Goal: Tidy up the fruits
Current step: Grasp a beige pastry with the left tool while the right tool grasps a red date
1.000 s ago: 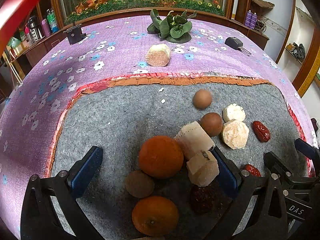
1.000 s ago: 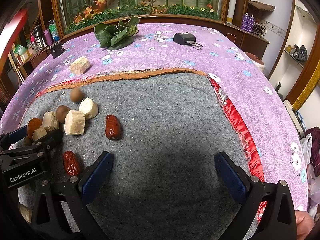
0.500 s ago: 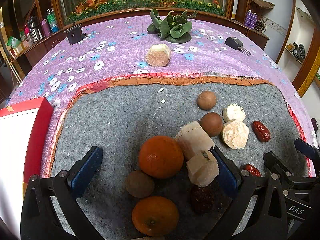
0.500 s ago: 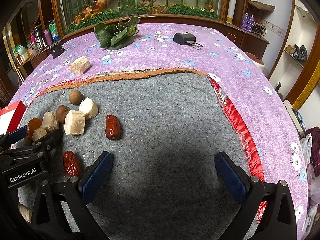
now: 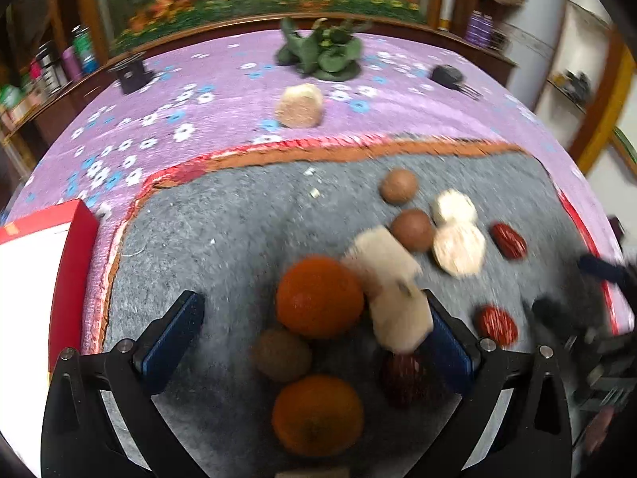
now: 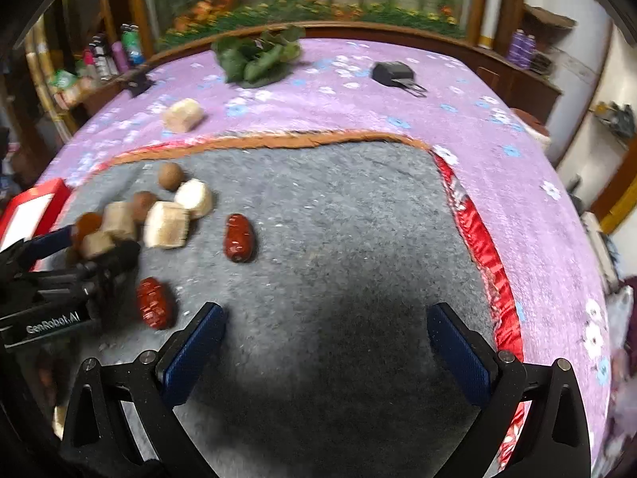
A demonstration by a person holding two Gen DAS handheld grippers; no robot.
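Beside the kiwi point(image 5: 282, 354), straddled the orange point(image 5: 319, 296) with the left claw point(image 5: 306, 338) spread wide; right claw point(image 6: 324, 342) likewise released. Looked firm, round, roll-prone: best gripped across the middle.

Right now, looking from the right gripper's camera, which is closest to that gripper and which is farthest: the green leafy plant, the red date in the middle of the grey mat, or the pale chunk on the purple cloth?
1. Red date, on the grey mat, ahead-left of the right gripper.
2. Pale chunk, farther left on the purple cloth.
3. Green leafy plant, at the far edge.
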